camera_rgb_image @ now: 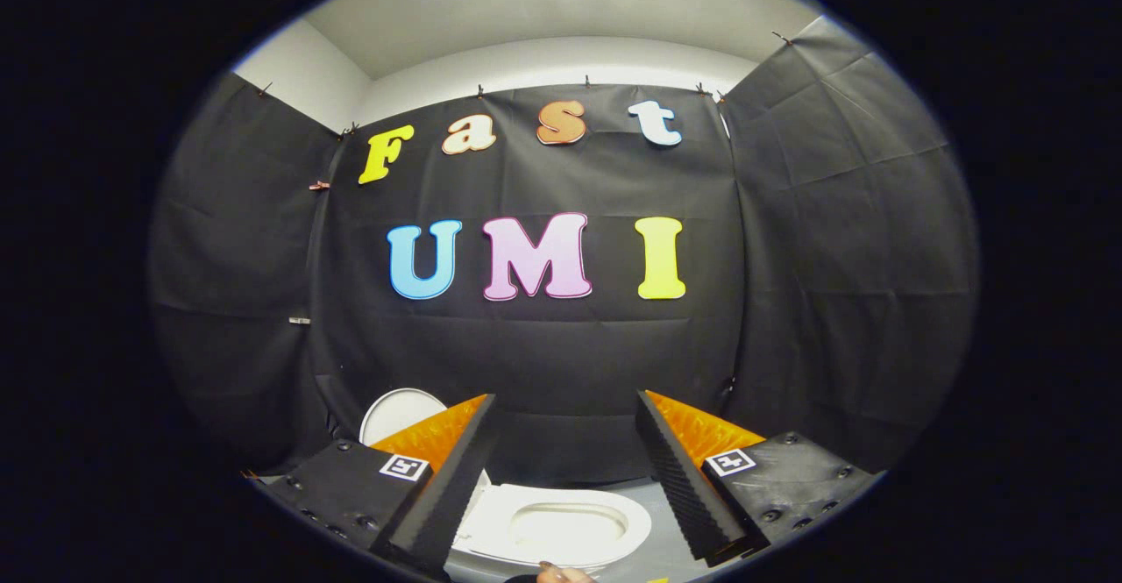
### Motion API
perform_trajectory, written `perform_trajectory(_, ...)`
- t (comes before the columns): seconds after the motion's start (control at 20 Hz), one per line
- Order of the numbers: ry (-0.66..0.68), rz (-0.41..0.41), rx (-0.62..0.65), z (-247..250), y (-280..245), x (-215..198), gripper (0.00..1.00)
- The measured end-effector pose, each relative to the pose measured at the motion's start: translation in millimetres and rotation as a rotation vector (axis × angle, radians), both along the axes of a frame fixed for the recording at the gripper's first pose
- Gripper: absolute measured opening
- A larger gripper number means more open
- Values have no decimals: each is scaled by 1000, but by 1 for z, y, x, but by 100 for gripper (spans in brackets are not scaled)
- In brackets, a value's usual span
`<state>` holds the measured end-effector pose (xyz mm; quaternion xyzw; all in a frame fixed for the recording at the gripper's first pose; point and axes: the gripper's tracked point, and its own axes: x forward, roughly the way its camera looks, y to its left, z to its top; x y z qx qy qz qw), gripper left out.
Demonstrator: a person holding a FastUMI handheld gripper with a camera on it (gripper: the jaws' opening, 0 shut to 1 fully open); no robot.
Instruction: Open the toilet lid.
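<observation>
I see the claw (pixel 565 469) spread wide, nothing pinched between its fingers. Fingertip of a person's hand (pixel 561 573) pokes in right below the gap. Toilet (pixel 561 526) sits low between the fingers, seat and bowl exposed. Toilet lid (pixel 399 412) already up, beyond the left finger, tilted back near the black cloth wall (pixel 543 355).
</observation>
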<state>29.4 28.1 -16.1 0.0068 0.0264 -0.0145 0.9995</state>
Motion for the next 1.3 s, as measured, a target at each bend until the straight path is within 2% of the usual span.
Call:
perform_trajectory(0.35, -101, 61, 20, 33, -5, -18, 98)
perform_trajectory(0.95, -170, 21, 8, 46, -24, -22, 98)
perform_trajectory(1.3, -174, 34, -6, 44, -18, -21, 98)
